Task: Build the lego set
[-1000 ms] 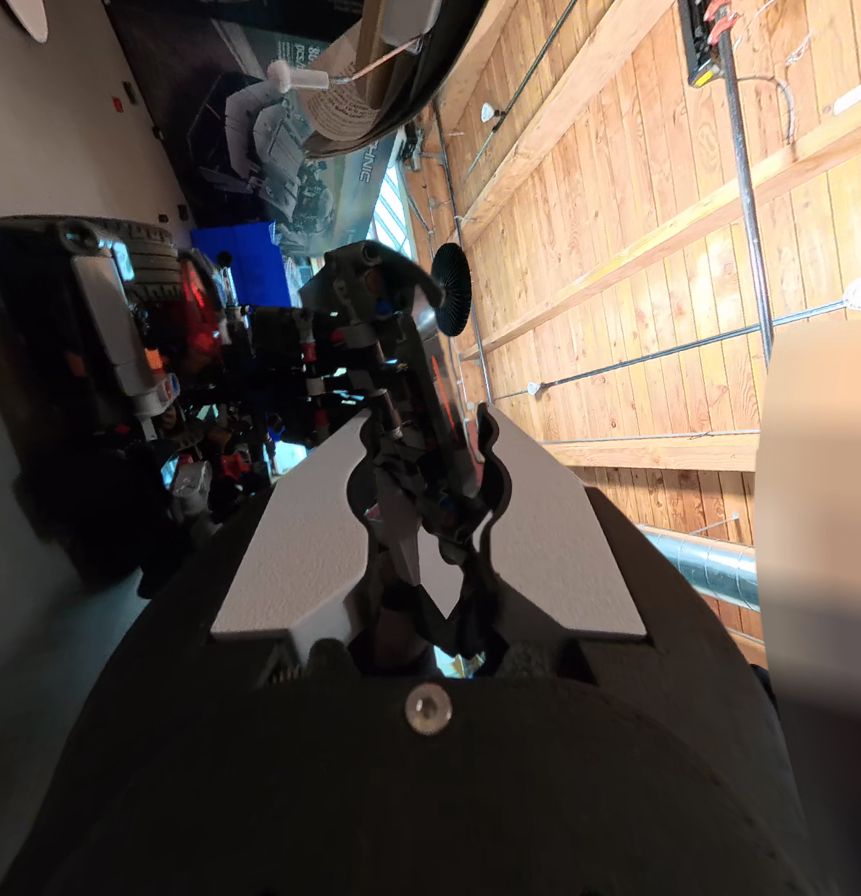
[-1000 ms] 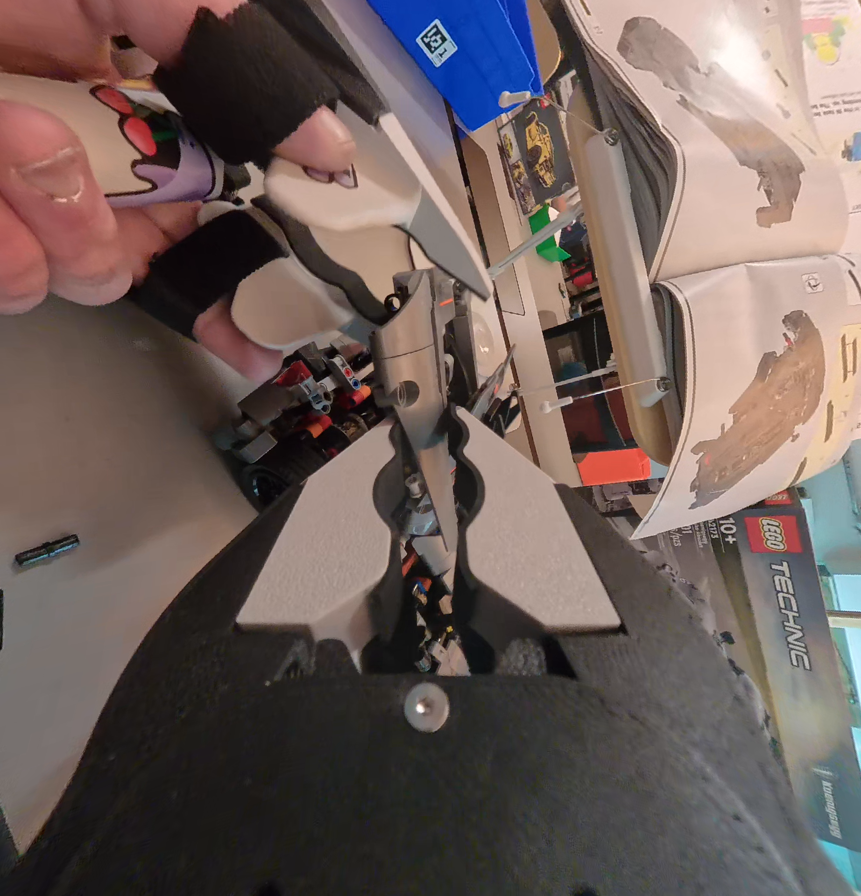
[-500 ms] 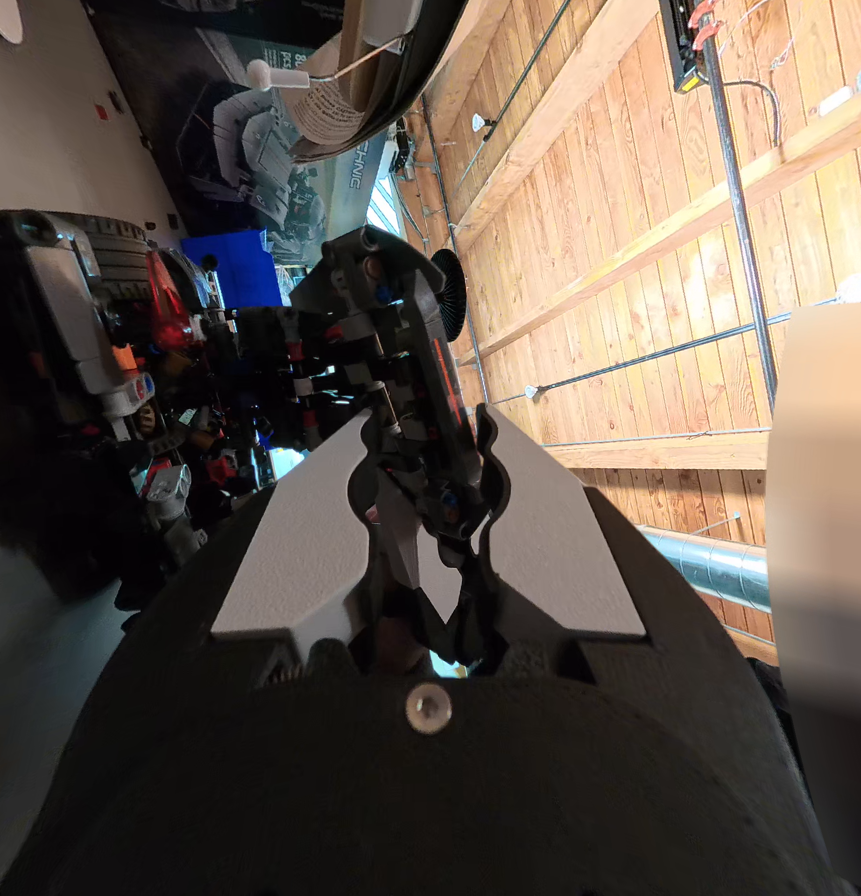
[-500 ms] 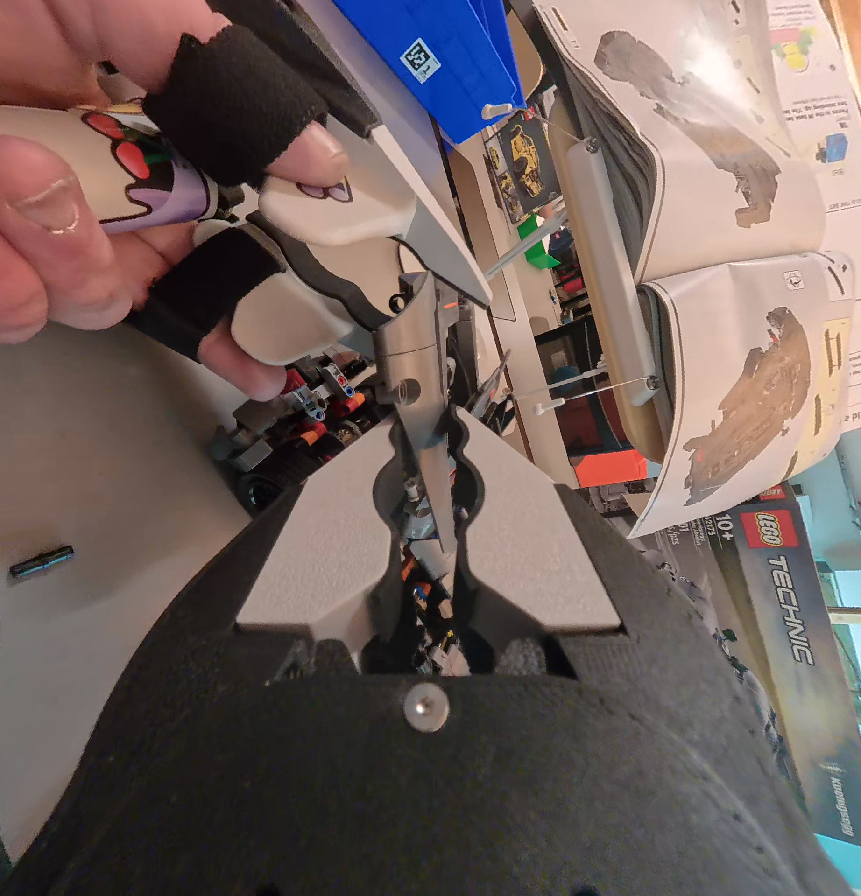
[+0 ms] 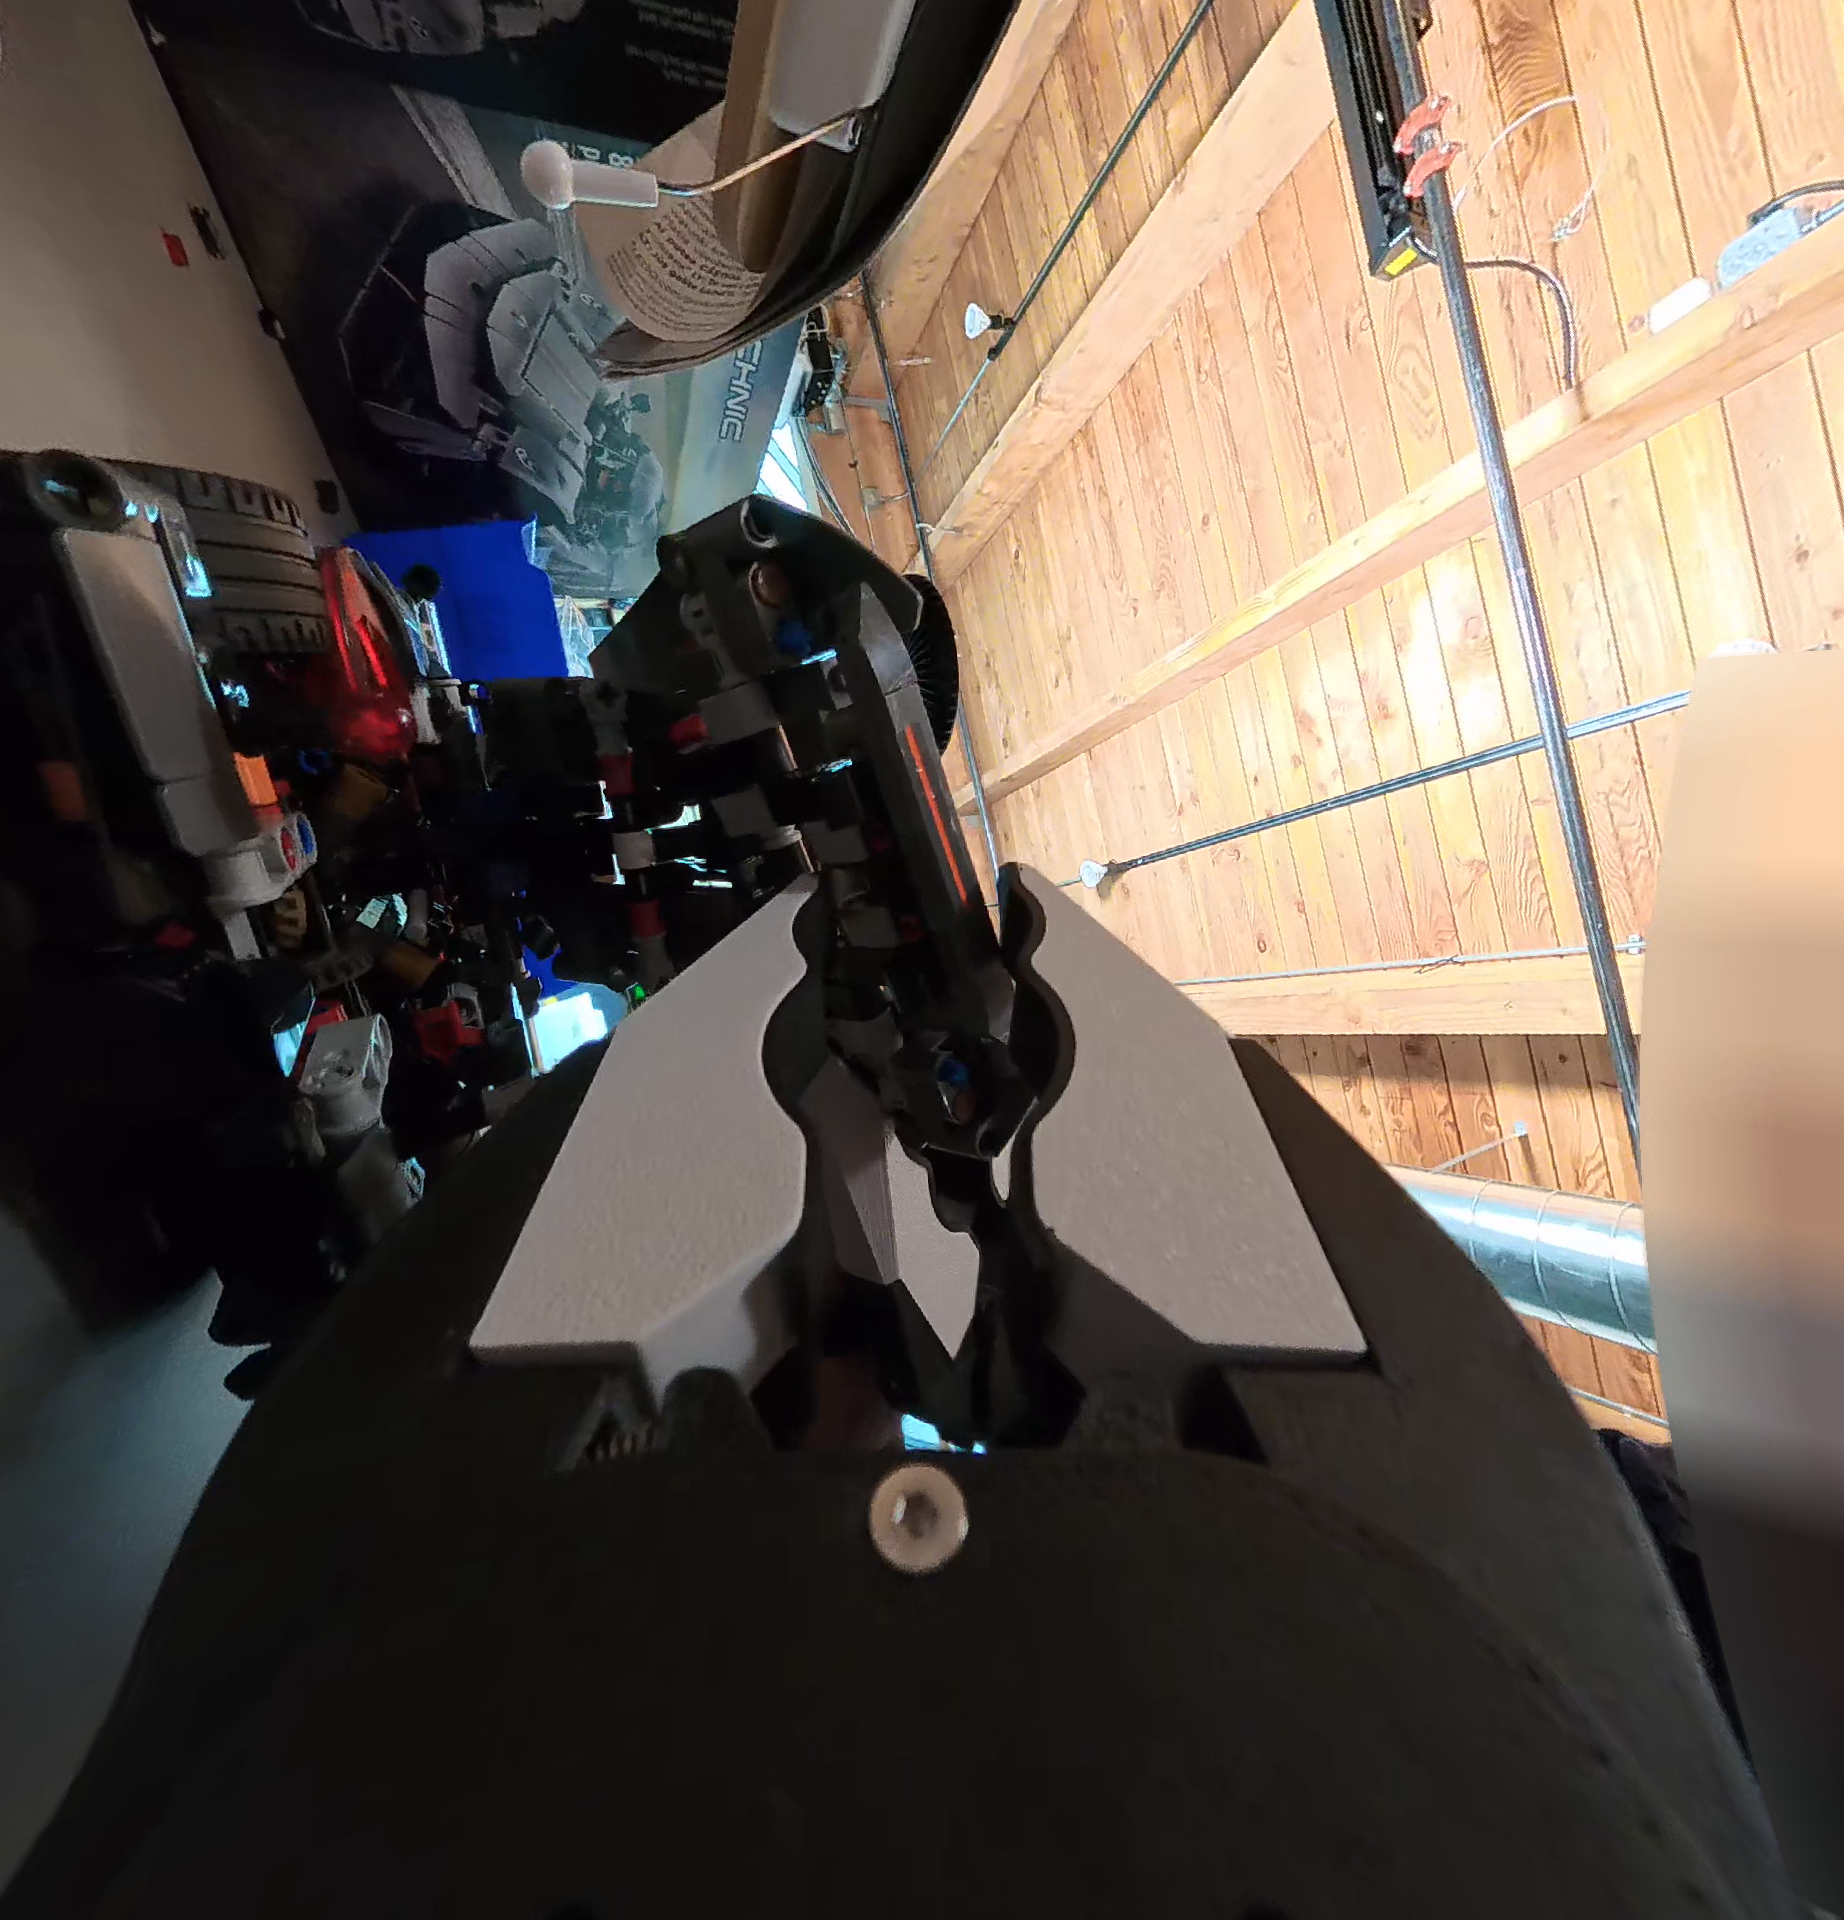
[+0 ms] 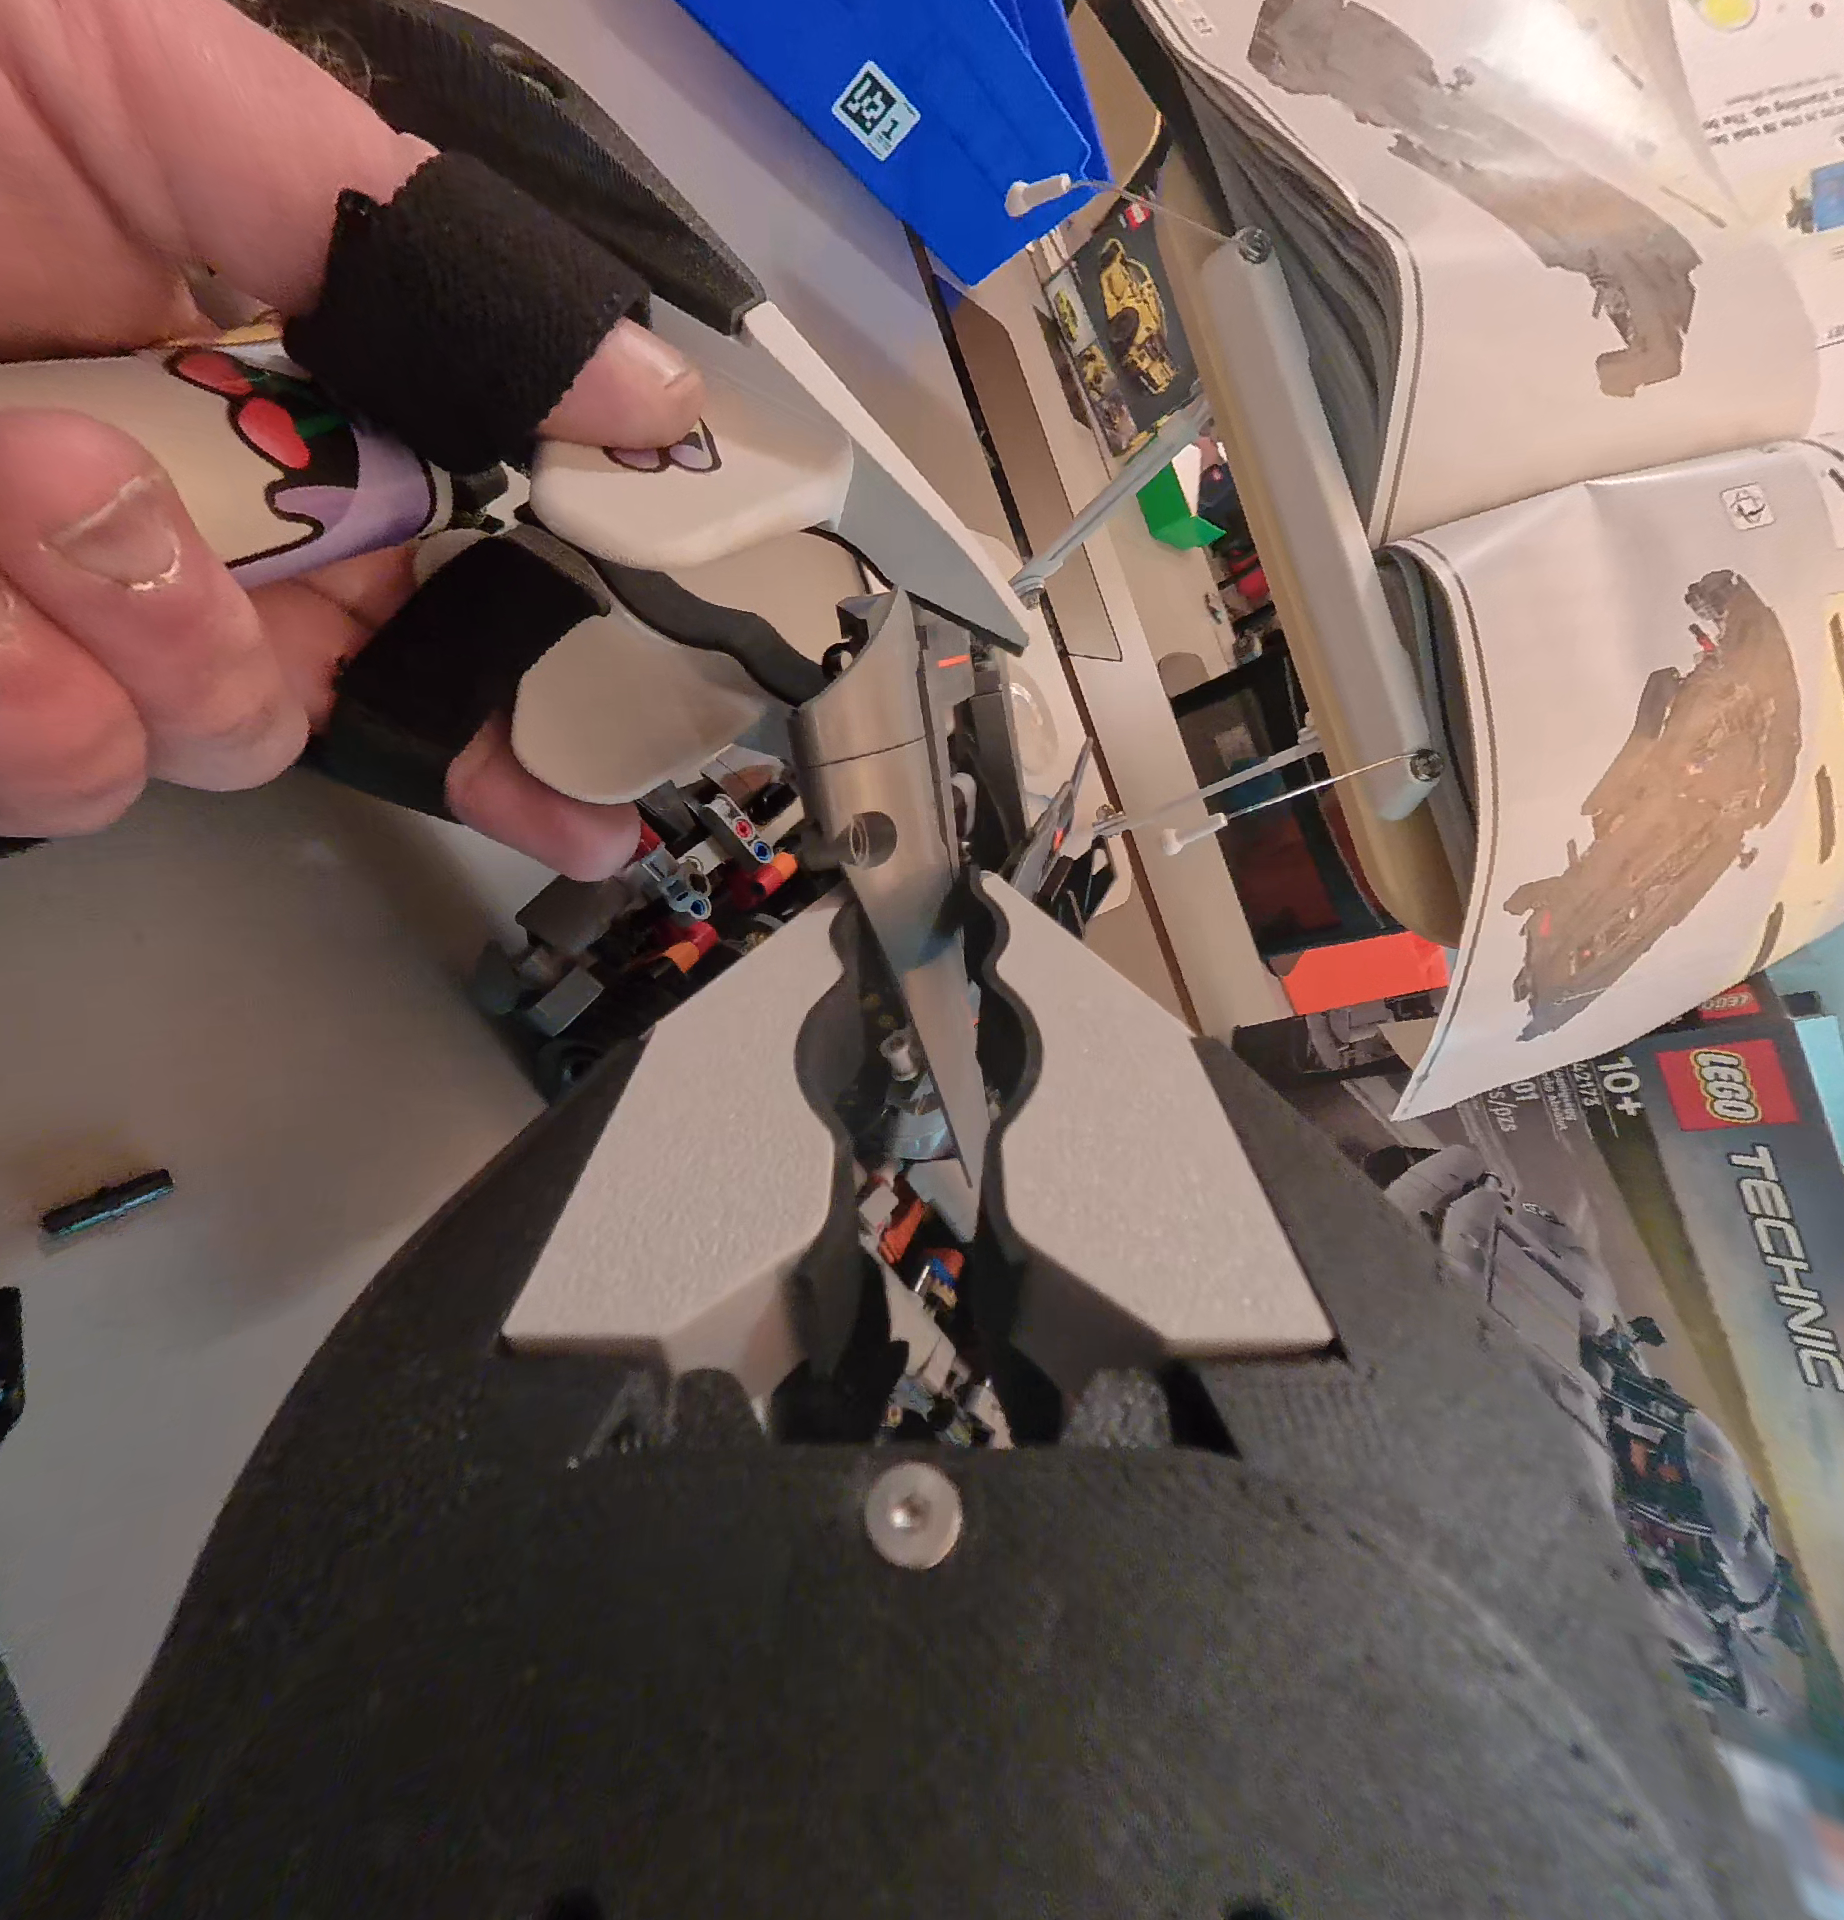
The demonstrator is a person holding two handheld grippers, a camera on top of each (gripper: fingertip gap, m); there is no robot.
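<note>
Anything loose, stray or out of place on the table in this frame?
A small black pin lies alone on the grey table, apart from the model. Otherwise nothing stands out: the left gripper and right gripper are each shut on the Lego car model, and the instruction booklet lies open.

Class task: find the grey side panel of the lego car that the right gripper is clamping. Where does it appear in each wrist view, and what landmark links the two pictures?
Left wrist view: not identifiable; the lego car shows only its dark inner side.
Right wrist view: grey side panel at centre, running into the right gripper.
Shared landmark: the blue bin.
</note>
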